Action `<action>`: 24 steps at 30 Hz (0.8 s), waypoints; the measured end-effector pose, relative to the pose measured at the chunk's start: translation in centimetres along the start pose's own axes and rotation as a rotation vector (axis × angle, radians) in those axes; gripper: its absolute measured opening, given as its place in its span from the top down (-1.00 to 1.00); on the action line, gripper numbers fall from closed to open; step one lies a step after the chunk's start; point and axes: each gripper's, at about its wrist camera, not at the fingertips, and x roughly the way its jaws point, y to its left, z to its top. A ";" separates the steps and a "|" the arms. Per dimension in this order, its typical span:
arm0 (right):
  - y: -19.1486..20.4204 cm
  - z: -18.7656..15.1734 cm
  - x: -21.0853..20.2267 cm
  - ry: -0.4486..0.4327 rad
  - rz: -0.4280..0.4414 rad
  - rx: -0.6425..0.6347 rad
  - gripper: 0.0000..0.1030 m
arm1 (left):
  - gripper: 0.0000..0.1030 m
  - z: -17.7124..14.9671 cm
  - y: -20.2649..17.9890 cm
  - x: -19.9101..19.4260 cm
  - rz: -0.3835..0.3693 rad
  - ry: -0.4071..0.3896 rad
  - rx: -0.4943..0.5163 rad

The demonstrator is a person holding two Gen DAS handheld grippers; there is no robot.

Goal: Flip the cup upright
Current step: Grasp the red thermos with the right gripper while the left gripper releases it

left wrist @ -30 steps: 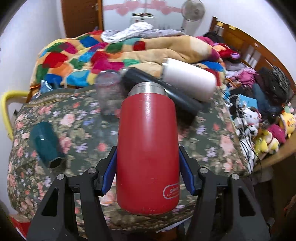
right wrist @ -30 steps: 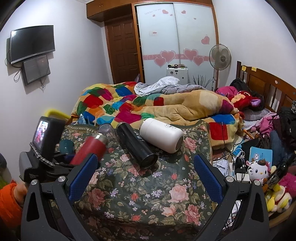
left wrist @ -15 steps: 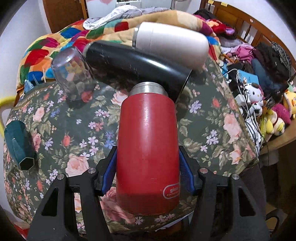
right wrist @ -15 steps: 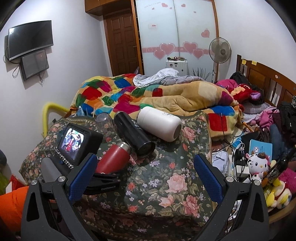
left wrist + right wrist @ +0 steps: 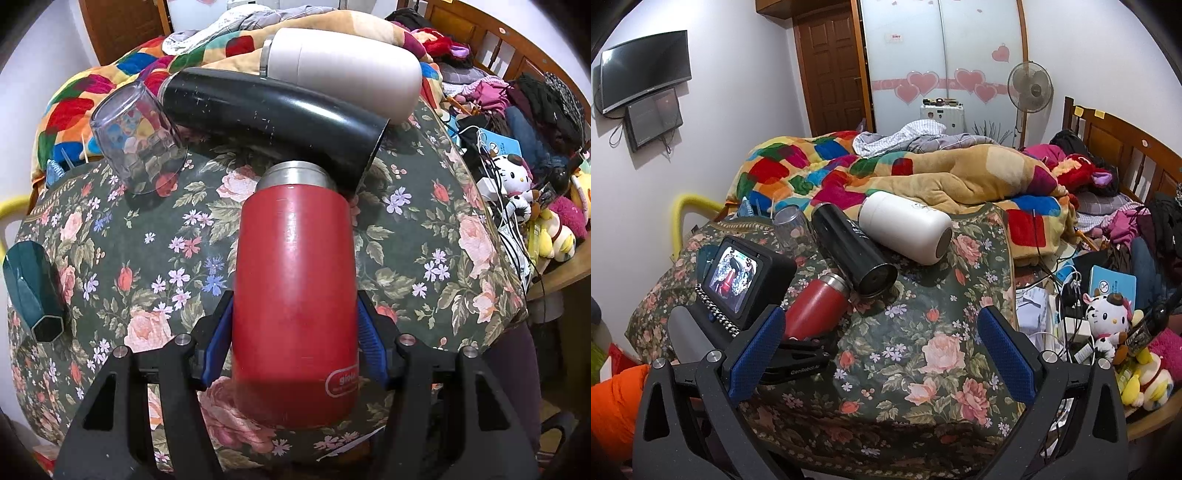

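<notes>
The left gripper (image 5: 295, 328) pinches the red cup (image 5: 295, 295) low and tilted, so its steel mouth could knock the black flask (image 5: 273, 118); the right gripper (image 5: 882, 350) hangs spread.

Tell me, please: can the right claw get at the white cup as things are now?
Probably yes. The right claw is open and holds nothing, and only bare floral cloth lies between it and the white cup. The black cup lies along the white cup's left side; its right side is free.
</notes>
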 end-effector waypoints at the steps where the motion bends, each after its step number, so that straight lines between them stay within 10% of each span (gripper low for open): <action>1: 0.0 0.0 0.0 0.002 -0.001 -0.002 -1.00 | -0.20 0.0 0.1 -0.1 -0.006 0.003 -0.005; 13: 0.5 0.9 0.5 -0.002 -0.015 -0.002 -1.00 | -0.36 -0.8 2.6 -6.6 -0.026 -0.143 -0.050; 24: 3.3 1.2 9.3 0.196 0.082 0.002 -0.97 | -0.67 -4.9 8.5 -13.0 0.171 -0.345 -0.168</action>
